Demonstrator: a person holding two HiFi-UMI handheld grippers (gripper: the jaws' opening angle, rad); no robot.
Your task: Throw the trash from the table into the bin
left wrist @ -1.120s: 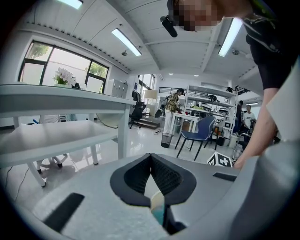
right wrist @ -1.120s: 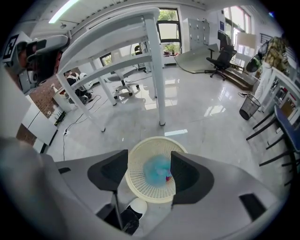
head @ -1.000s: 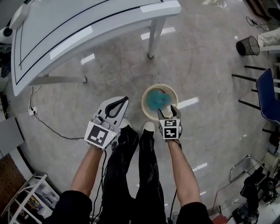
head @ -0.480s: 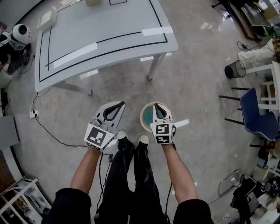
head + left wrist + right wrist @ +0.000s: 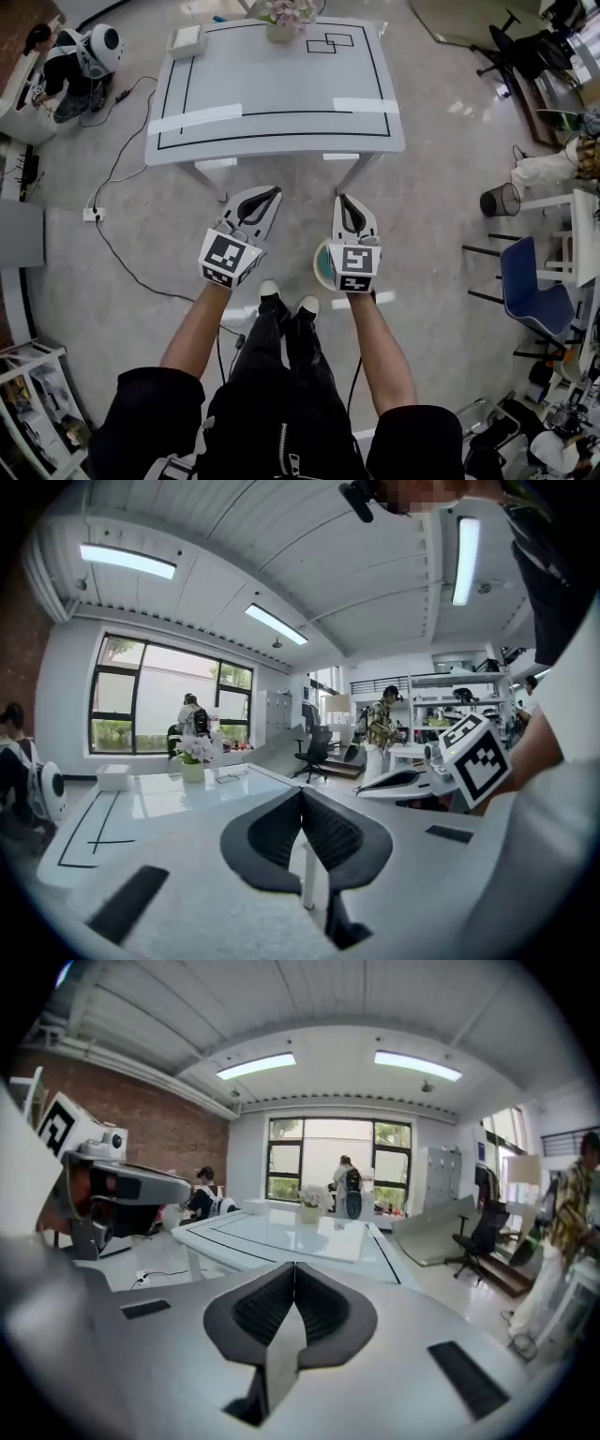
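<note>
Teal trash [image 5: 326, 269], soft-looking and probably light enough to pinch by any fold, lies in the cream bin [image 5: 318, 262] on the floor at centre frame, half hidden behind the right gripper [image 5: 342, 200]. That gripper's jaws have just been closing and meet on nothing. The left gripper [image 5: 302, 793] likewise has its jaws together and empty, just below the tabletop [image 5: 281, 94].

Bright and even, lit by ceiling strip lights [image 5: 127, 561] and daylight through the windows [image 5: 328, 1157]. Pale glare on the glossy floor [image 5: 431, 216]. Strongly curved, dark-cornered in both gripper views; soft near the lens.
</note>
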